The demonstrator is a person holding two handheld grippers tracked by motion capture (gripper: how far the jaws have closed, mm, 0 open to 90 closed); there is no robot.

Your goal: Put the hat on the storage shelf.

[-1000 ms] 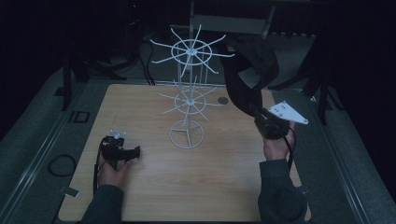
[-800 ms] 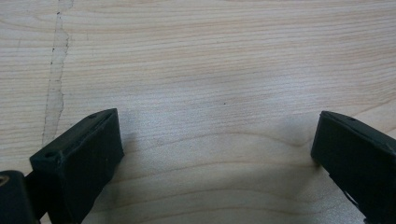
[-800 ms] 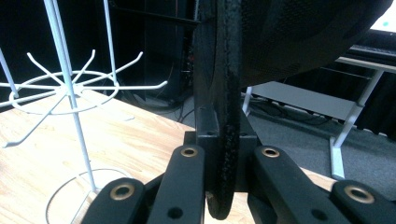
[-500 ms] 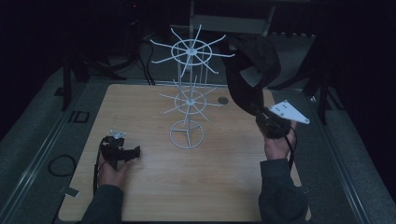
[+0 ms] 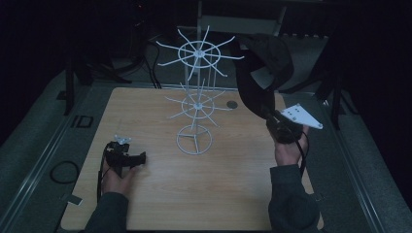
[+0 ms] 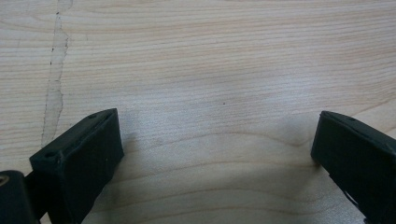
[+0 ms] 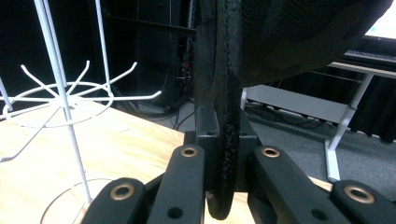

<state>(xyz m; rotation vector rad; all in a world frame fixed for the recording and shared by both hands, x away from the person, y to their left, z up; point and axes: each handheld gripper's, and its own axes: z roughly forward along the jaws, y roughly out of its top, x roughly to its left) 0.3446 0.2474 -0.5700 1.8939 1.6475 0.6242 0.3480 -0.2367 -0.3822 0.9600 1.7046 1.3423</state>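
High view: white wire rack [image 5: 195,97] stands mid-desk [image 5: 160,194], two tiers of spokes on an upright pole. Right gripper [image 5: 272,116] is raised over the desk's right side w/ a black cap [image 5: 265,68] hanging up and back from it, top of cap about level w/ the upper tier. Prob. held high so it can go onto a spoke. Left gripper [image 5: 138,159] rests low on the desk near the front-left, well apart from the rack, likely just parked.

Left gripper view: jaws wide apart, nothing btwn them but bare wood.

Right gripper view: jaws closed tight on the cap's brim [image 7: 223,140], edge-on. Brim runs vertical, long axis up-down, crown bulging up and to the right. Rack sits to the left, apart from the cap.
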